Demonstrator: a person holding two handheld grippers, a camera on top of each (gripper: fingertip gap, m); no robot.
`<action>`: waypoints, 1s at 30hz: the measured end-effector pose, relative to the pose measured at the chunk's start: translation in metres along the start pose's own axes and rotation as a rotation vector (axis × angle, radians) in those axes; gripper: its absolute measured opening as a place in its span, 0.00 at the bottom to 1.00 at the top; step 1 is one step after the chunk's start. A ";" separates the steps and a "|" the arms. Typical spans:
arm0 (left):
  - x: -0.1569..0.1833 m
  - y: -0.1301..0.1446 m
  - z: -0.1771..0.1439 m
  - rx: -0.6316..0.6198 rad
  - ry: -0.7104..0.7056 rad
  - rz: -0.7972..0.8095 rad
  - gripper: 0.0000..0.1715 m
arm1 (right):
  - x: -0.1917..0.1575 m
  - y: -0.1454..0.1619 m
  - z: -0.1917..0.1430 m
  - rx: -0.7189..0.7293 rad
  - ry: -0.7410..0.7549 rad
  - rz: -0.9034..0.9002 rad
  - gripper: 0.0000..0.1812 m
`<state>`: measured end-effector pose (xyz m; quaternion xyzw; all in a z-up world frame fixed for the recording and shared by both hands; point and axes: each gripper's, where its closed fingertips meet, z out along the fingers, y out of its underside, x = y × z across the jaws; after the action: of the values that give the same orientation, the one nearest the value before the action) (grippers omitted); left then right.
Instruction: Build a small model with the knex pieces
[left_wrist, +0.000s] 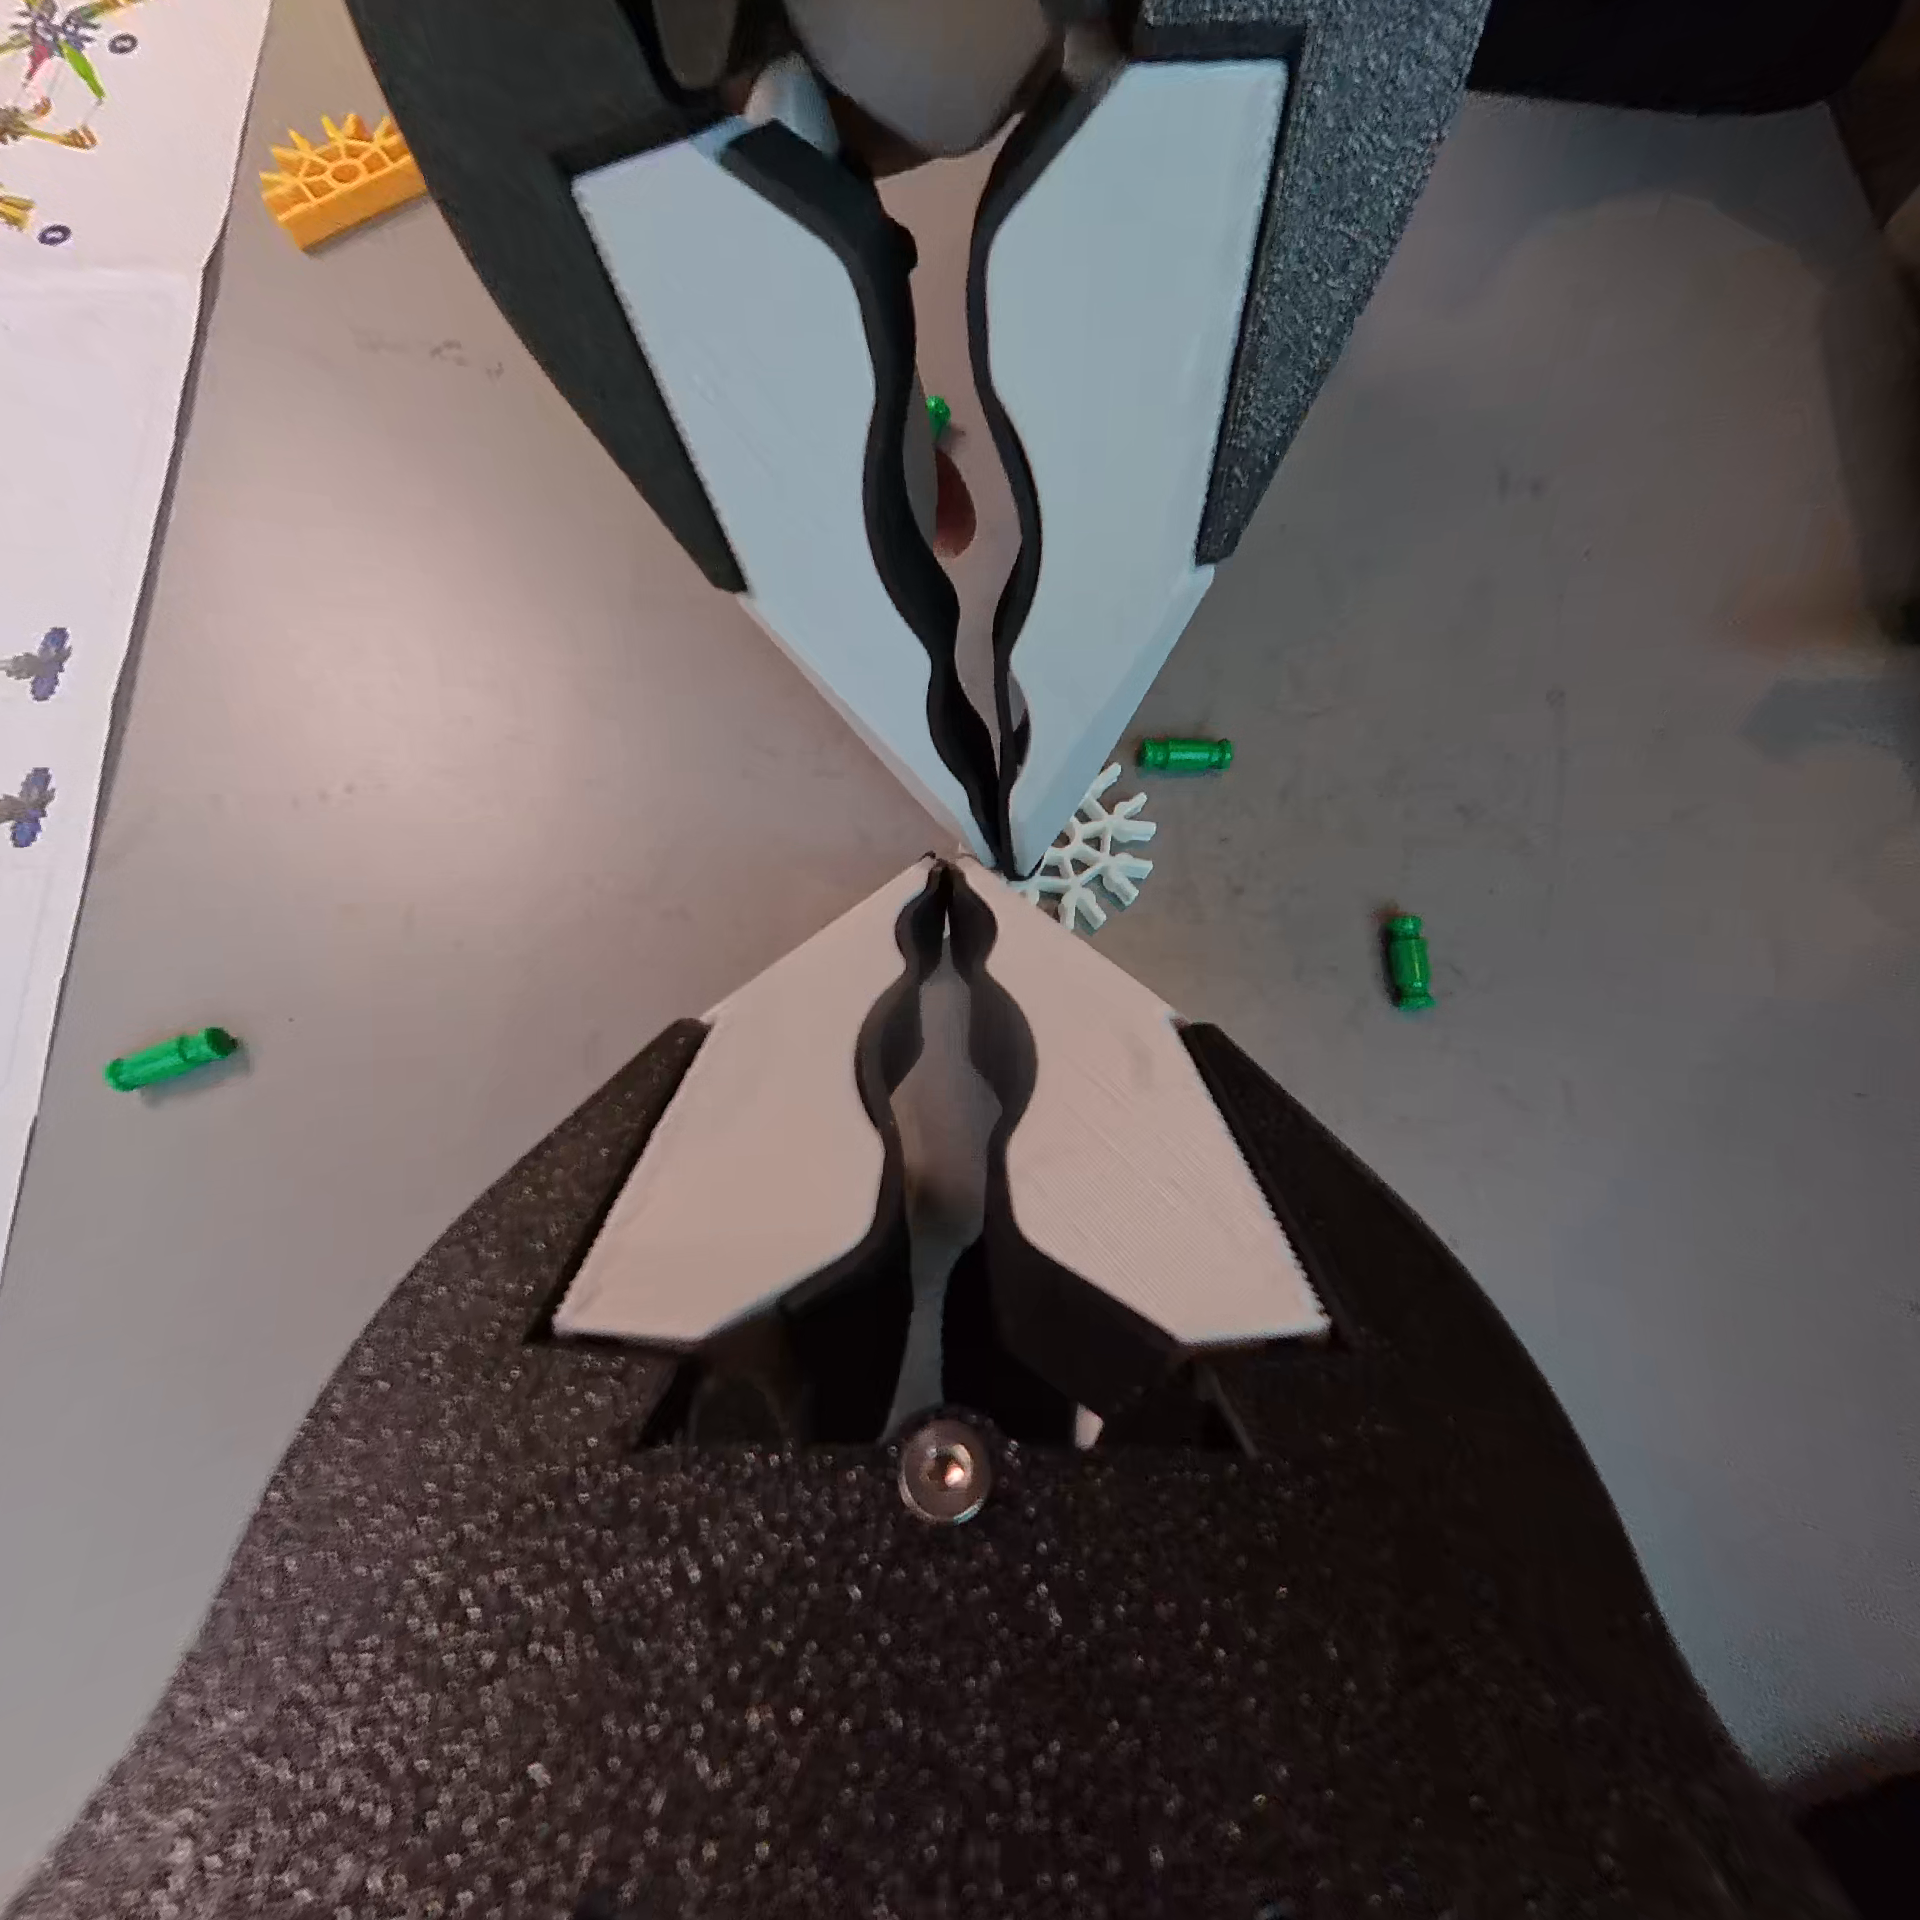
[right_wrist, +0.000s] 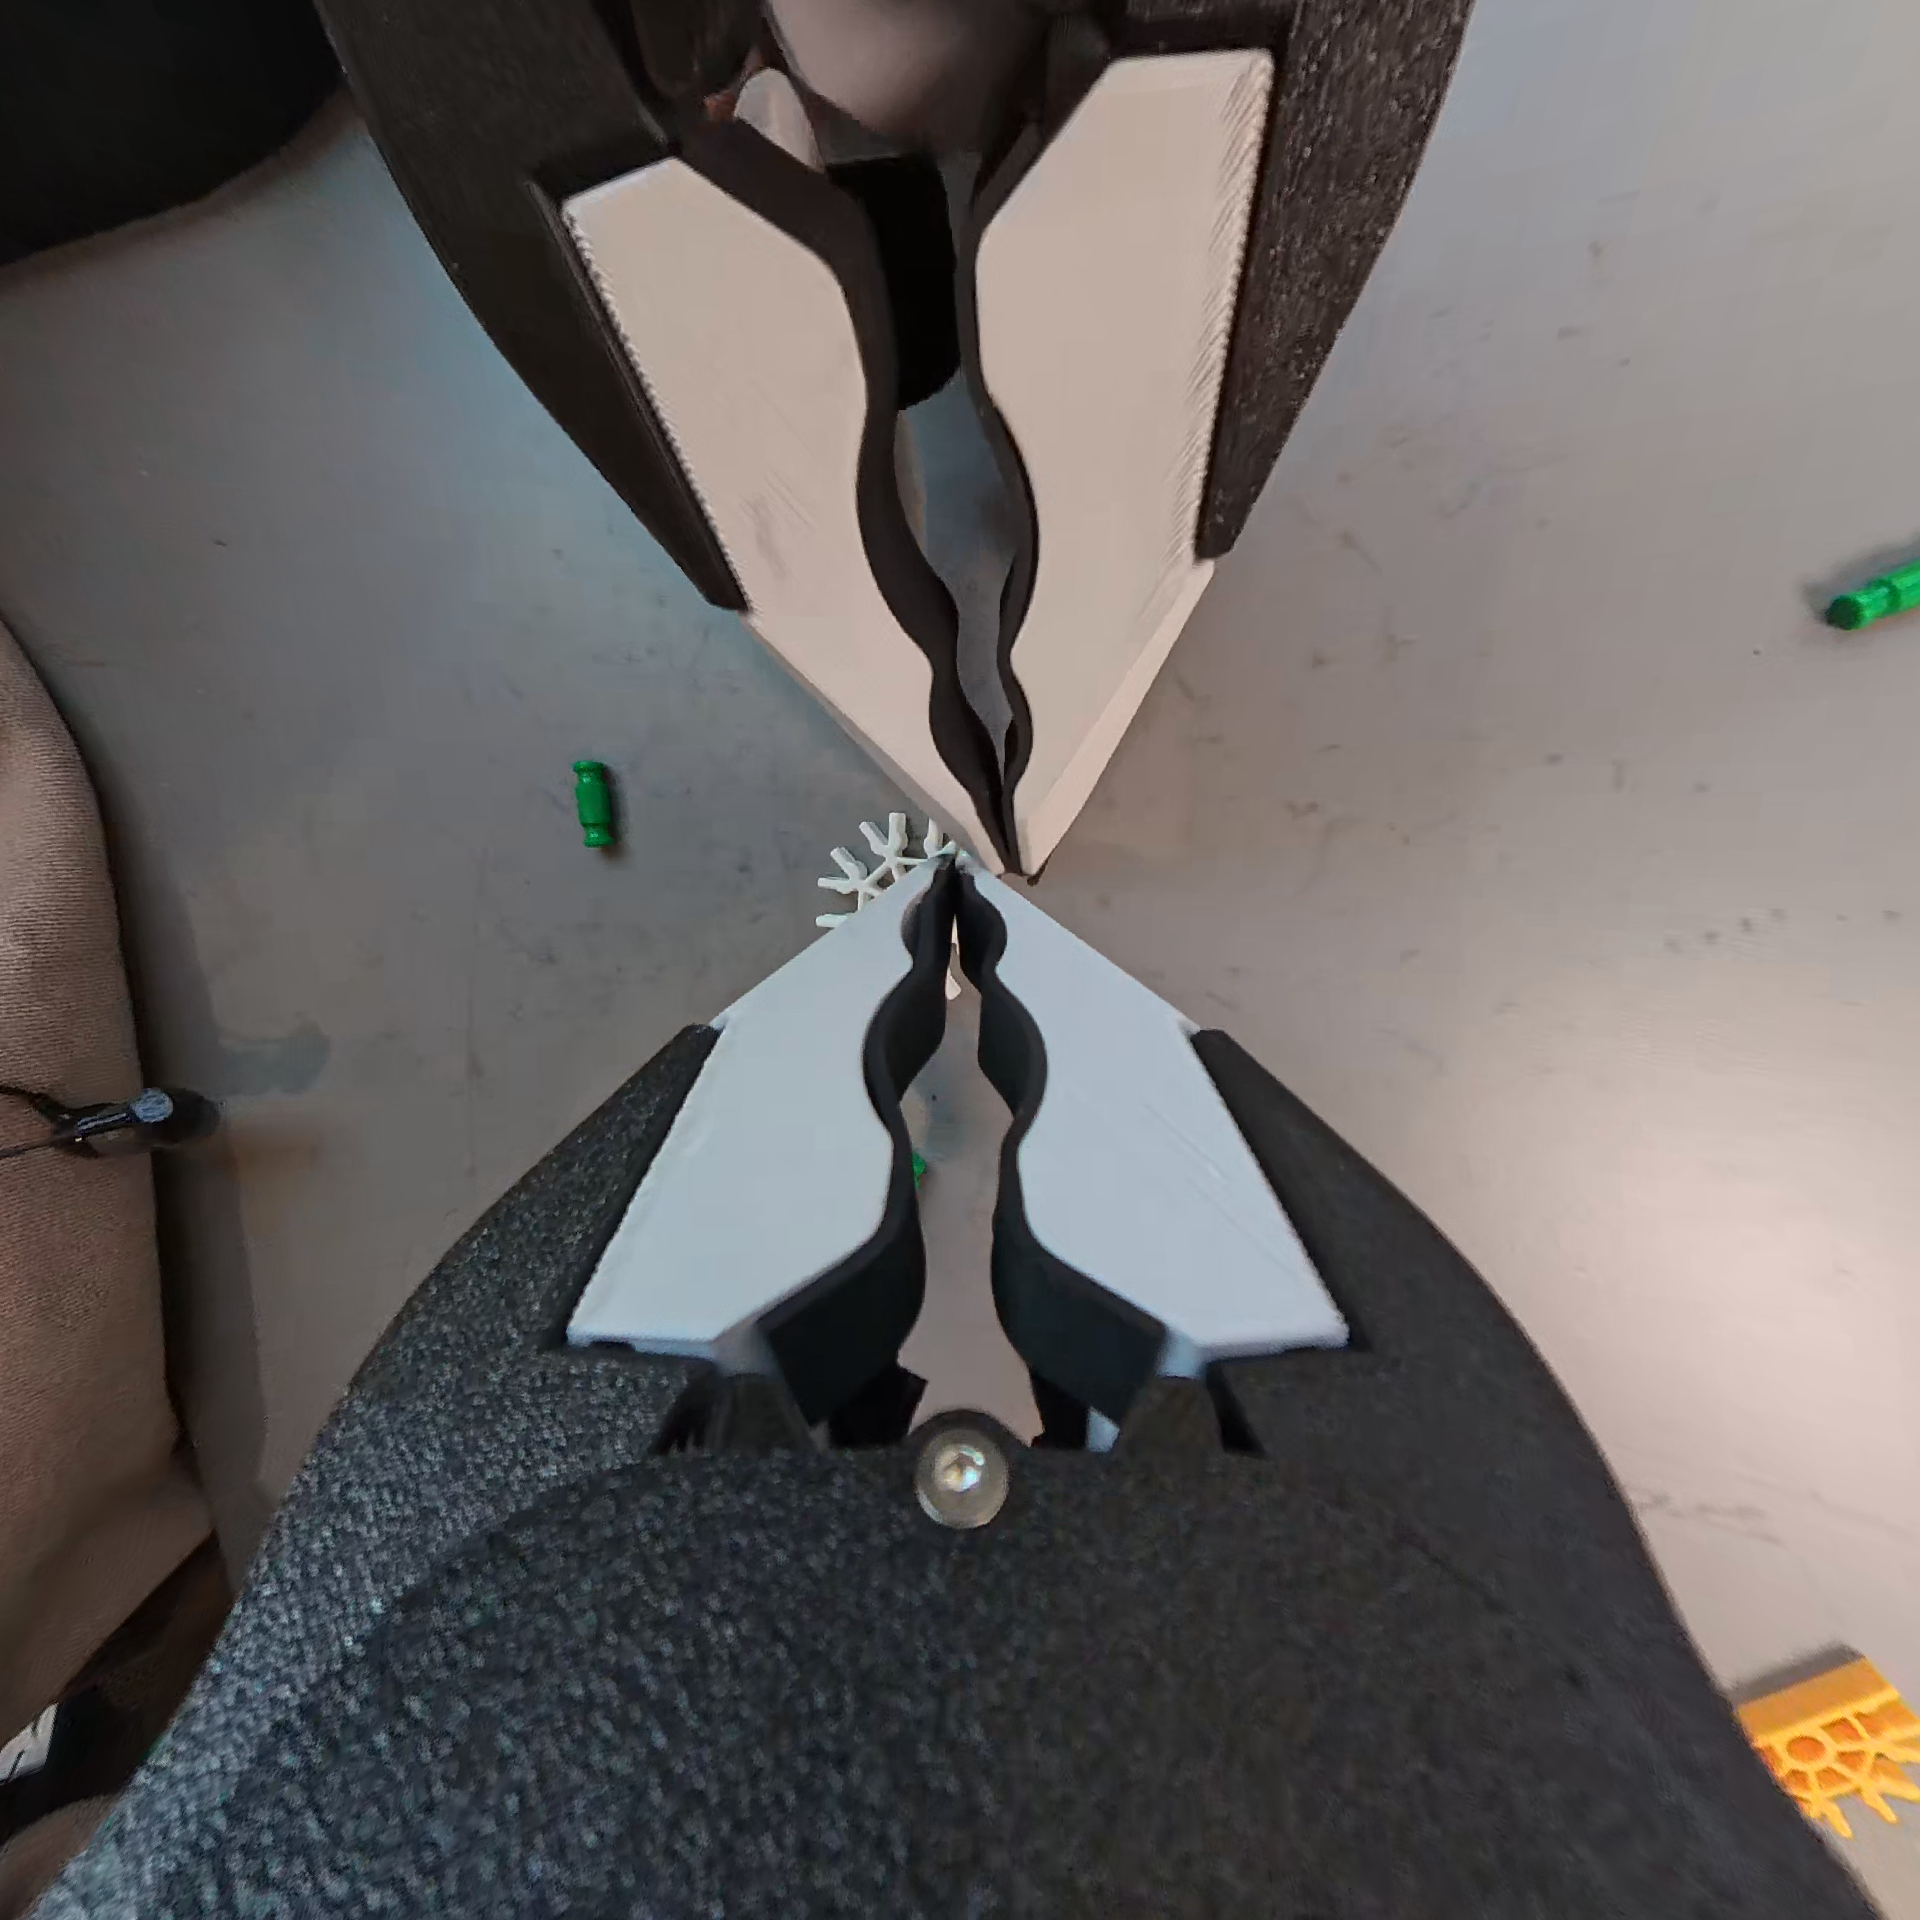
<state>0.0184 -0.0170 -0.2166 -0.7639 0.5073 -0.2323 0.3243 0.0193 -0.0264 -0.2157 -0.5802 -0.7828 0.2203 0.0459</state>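
Left wrist view: left claw (left_wrist: 940, 871) pressed together, tip to tip with right claw (left_wrist: 1004, 860). White snowflake connector (left_wrist: 1103, 862) lies on the tabletop (left_wrist: 468, 727) at 3 o'clock of the tips.

Right wrist view: right claw (right_wrist: 951, 881) pressed together, connector (right_wrist: 878, 864) touching at 10 o'clock; whether it is gripped cannot be told.

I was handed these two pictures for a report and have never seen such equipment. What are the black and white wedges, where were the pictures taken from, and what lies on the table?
Each picture comes from a camera on a hand-held gripper, looking along its two fingers. The lower wedge is that view's own gripper, the upper the other one facing it. The left gripper and right gripper meet tip to tip, both closed. Whether either pinches anything is unclear. Just beside the tips a white snowflake-shaped piece lies on the grey table. Around it lie green pegs, a yellow toothed piece and a printed sheet.
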 end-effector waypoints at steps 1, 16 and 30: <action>0.000 0.000 0.001 -0.004 -0.003 0.002 0.00 | 0.000 0.000 0.000 0.001 -0.002 0.001 0.00; -0.004 -0.003 -0.003 0.025 -0.077 -0.038 0.06 | 0.010 -0.006 -0.046 0.345 0.075 -0.031 0.13; -0.094 0.018 -0.047 0.124 -0.557 -0.359 0.11 | 0.043 0.033 -0.090 0.655 0.464 -0.025 0.19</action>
<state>-0.0602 0.0533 -0.2000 -0.8541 0.2413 -0.0983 0.4501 0.0646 0.0476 -0.1557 -0.5596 -0.6468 0.3208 0.4068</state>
